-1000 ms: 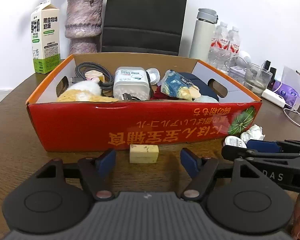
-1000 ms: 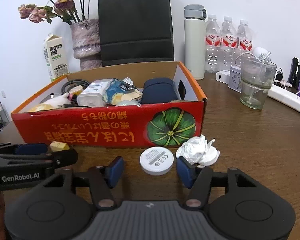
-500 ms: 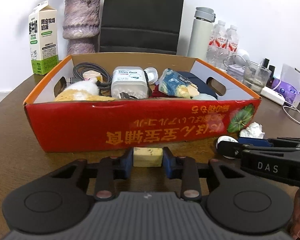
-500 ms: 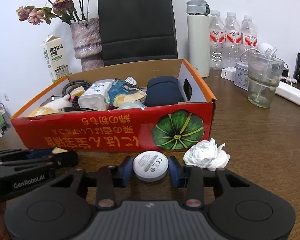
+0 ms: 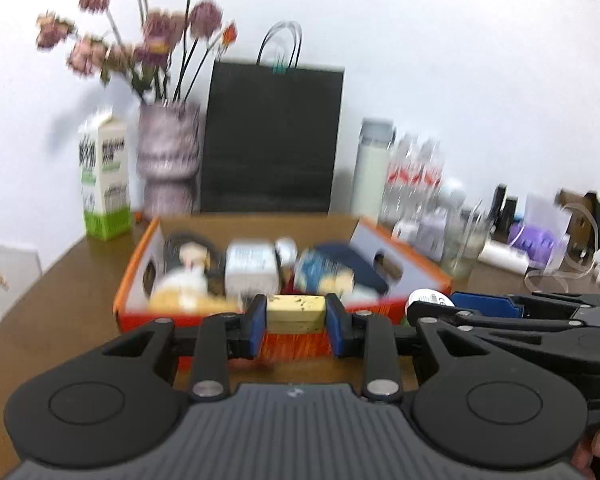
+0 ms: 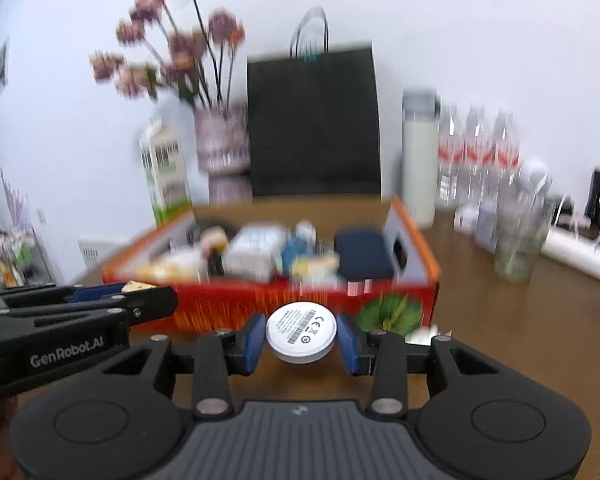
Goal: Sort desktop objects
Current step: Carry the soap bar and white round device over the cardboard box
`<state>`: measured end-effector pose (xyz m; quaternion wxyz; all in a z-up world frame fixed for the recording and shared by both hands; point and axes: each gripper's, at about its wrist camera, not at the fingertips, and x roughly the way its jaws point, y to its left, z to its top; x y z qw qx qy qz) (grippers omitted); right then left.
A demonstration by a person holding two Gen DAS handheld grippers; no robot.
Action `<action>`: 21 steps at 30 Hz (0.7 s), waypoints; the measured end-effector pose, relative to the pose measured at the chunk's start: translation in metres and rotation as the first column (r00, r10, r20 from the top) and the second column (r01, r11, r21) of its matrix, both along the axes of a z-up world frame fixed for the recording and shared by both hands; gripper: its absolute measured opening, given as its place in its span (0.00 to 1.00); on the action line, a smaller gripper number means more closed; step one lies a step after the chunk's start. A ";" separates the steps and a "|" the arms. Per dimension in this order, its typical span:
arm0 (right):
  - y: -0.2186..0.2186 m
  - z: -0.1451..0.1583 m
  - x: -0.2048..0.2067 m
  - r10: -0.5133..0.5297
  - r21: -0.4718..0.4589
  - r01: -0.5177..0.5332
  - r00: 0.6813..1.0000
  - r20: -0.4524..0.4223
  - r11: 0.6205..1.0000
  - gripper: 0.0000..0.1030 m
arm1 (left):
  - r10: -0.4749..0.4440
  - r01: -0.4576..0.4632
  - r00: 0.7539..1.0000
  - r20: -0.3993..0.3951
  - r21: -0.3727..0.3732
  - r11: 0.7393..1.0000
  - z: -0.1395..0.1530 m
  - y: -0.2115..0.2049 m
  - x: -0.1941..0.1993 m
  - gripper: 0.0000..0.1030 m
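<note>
Up front in the left wrist view, the left tool (image 5: pixel 297 322) is clamping a yellowish block (image 5: pixel 296 313) between its blue pads (image 5: pixel 257 326), holding it clear of the brown surface (image 5: pixel 72 312) and level with the near wall of the red cardboard box (image 5: pixel 296 346). Its jaws have just been closing, and the block is sitting squeezed between them. At three o'clock from it, the right tool (image 5: pixel 440 304) is reaching in from the side, carrying a white round disc (image 5: pixel 429 298) at its tip. Beyond, toward twelve o'clock, the box is showing a blurred jumble of packets and a dark pouch, and a black paper bag (image 5: pixel 272 140), a vase of dried flowers (image 5: pixel 168 160) and a milk carton (image 5: pixel 105 184) are standing behind it. Over in the right wrist view, the right tool (image 6: pixel 302 340) is gripping the white round disc (image 6: pixel 301 337) by its edges, label side facing the camera, lifted off the surface (image 6: pixel 512 344) in front of the red cardboard box (image 6: pixel 220 308); these jaws too have just been closing onto it. At nine o'clock, the left tool (image 6: pixel 156 292) is pointing in sideways with the yellowish block (image 6: pixel 138 287) barely peeking out. A crumpled white tissue (image 6: pixel 420 335) is lying at three o'clock, just past the right pad.
</note>
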<state>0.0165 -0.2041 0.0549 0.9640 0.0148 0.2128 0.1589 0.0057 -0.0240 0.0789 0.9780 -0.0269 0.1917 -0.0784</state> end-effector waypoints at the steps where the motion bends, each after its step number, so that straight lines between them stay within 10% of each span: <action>1: -0.002 0.009 0.000 0.001 0.004 -0.001 1.000 0.021 1.000 0.37 | -0.006 0.006 1.000 0.009 -0.007 1.000 0.006 0.001 0.003 0.30; 21: -0.023 0.106 0.045 -0.040 -0.039 0.046 0.988 0.148 0.998 0.37 | -0.027 0.027 0.994 0.107 0.001 1.000 0.097 0.006 0.045 0.30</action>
